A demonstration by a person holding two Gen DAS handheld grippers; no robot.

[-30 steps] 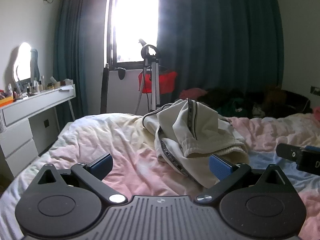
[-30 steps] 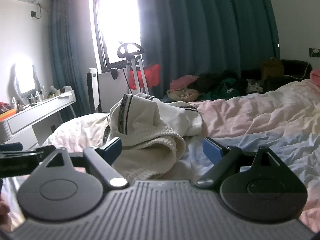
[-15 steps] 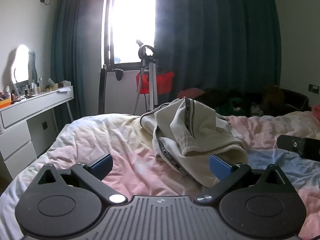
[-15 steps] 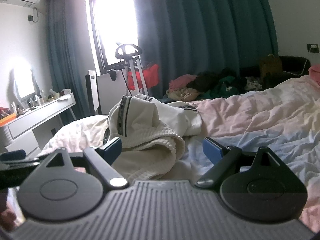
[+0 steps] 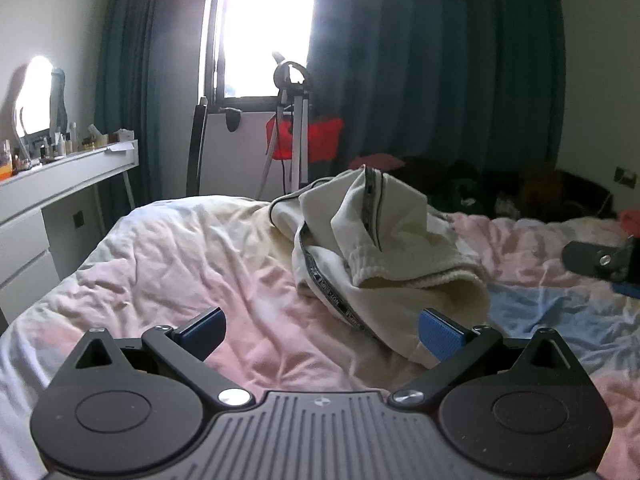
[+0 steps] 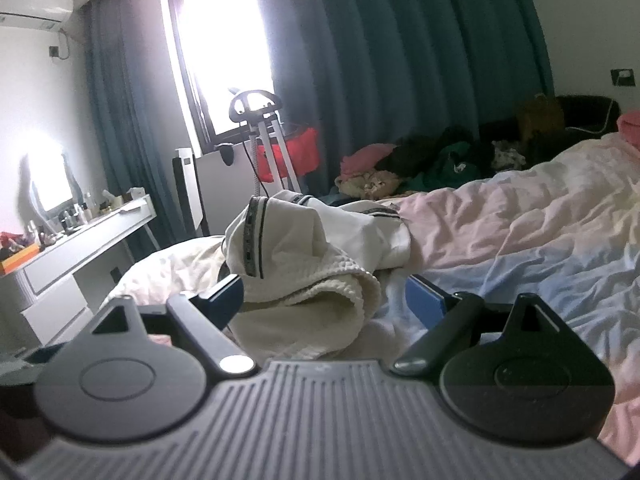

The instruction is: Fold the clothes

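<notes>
Because the cream garment (image 5: 384, 248) lies crumpled in a soft heap on the bed (image 5: 180, 264), it looks light, limp and likely to sag when lifted. It sits just ahead of the left tongs (image 5: 320, 330), toward their right finger, and ahead-left of the right tongs (image 6: 324, 296). Both tongs stand spread wide, holding nothing. The thick ribbed hem (image 6: 336, 284) nearest them seems the firmest place to pinch.
</notes>
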